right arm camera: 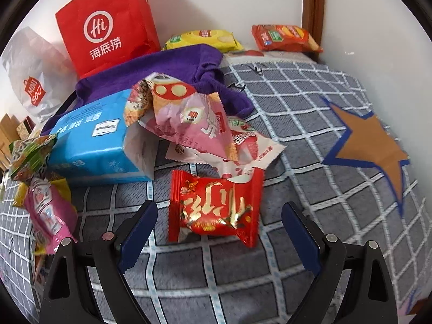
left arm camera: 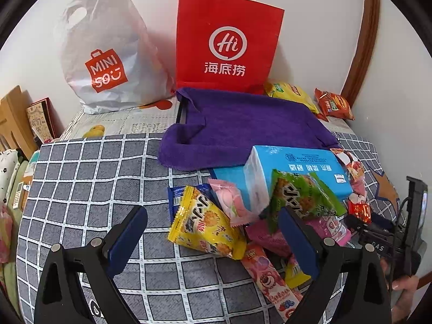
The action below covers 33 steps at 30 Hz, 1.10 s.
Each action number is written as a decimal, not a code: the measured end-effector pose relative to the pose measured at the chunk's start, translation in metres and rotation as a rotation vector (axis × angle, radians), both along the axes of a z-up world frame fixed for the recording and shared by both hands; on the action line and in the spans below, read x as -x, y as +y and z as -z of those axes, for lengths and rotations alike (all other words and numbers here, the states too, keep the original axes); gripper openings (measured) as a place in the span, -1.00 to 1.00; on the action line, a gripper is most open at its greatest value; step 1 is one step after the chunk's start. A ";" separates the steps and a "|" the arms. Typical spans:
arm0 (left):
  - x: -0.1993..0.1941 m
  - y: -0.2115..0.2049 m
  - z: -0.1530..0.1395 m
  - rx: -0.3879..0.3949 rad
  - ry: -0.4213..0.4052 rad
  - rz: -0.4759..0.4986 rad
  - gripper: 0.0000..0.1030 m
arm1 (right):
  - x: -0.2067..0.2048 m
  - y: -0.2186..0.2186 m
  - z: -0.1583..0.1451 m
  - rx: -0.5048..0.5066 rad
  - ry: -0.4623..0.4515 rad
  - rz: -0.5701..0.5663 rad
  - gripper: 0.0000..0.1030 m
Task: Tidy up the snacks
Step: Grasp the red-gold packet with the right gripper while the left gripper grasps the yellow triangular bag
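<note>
Both sets of fingers stand wide apart and hold nothing. The right gripper (right arm camera: 220,224) hangs over a red packet (right arm camera: 214,210) that lies on the checked bed cover (right arm camera: 310,108), its fingers (right arm camera: 140,224) flanking the packet without touching it. The left gripper (left arm camera: 213,240) hovers by the snack pile, with a yellow packet (left arm camera: 205,229) lying between its fingers (left arm camera: 129,232), also untouched.

The step in hand looks like a first pick from the pile. For the right side, I would lower straight over the red packet and close across its puffed middle, not the crimped ends, which would slip. It lies apart from the pink packets (right arm camera: 194,124) behind it, so it should lift clean. The left side is harder: the yellow packet leans on a green packet (left arm camera: 299,197) and the blue tissue pack (left arm camera: 297,170), so a slow close would avoid dragging its neighbours.

The red packet's long axis runs roughly left to right across the right wrist view, slightly tilted, with crimped ends facing each finger; a wrist turn may suit a grip across the short side. The yellow packet lies diagonally, one corner toward the left camera.

A red bag (left arm camera: 226,43) and a white bag (left arm camera: 105,62) stand behind a purple cloth (left arm camera: 243,124), likely destinations.
</note>
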<state>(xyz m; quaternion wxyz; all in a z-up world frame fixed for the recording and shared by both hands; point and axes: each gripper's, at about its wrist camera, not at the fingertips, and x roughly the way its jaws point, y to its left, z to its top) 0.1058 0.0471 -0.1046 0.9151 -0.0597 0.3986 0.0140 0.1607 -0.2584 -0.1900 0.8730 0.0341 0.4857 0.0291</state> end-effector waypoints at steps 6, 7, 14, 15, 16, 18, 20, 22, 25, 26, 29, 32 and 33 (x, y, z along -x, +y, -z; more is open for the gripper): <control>0.002 0.013 0.005 0.020 -0.002 0.000 0.88 | 0.000 0.012 0.005 0.075 -0.032 -0.017 0.61; 0.003 0.014 0.006 0.020 -0.004 0.001 0.88 | 0.000 0.011 0.005 0.073 -0.037 -0.015 0.50; 0.000 0.023 0.015 -0.007 0.029 -0.007 0.88 | 0.003 0.006 0.002 0.069 -0.057 0.000 0.14; -0.003 0.024 0.018 -0.001 0.038 -0.007 0.88 | 0.004 0.006 0.001 0.071 -0.057 -0.005 0.12; -0.004 0.025 0.020 0.008 0.045 -0.003 0.88 | 0.004 0.007 0.000 0.075 -0.059 -0.011 0.09; -0.009 0.025 0.026 0.032 0.063 0.007 0.88 | 0.007 0.009 -0.003 0.090 -0.073 -0.023 0.01; -0.013 0.024 0.033 0.049 0.079 0.010 0.88 | 0.010 0.009 -0.002 0.093 -0.081 -0.043 -0.01; -0.020 0.022 0.042 0.058 0.099 -0.001 0.88 | 0.009 0.007 0.001 0.086 -0.076 -0.047 -0.01; -0.024 0.023 0.053 0.070 0.111 -0.018 0.78 | 0.008 0.001 0.002 0.042 -0.068 -0.042 -0.01; -0.025 0.024 0.055 0.079 0.115 -0.017 0.69 | 0.008 0.000 0.002 0.036 -0.068 -0.042 -0.01; -0.024 0.028 0.057 0.147 0.110 0.014 0.34 | 0.008 0.002 0.002 0.040 -0.067 -0.044 0.00; -0.023 0.029 0.056 0.191 0.112 0.042 0.02 | 0.007 0.004 0.003 0.046 -0.065 -0.048 0.03; -0.021 0.028 0.055 0.185 0.109 0.045 -0.02 | 0.007 0.005 0.003 0.049 -0.065 -0.050 0.04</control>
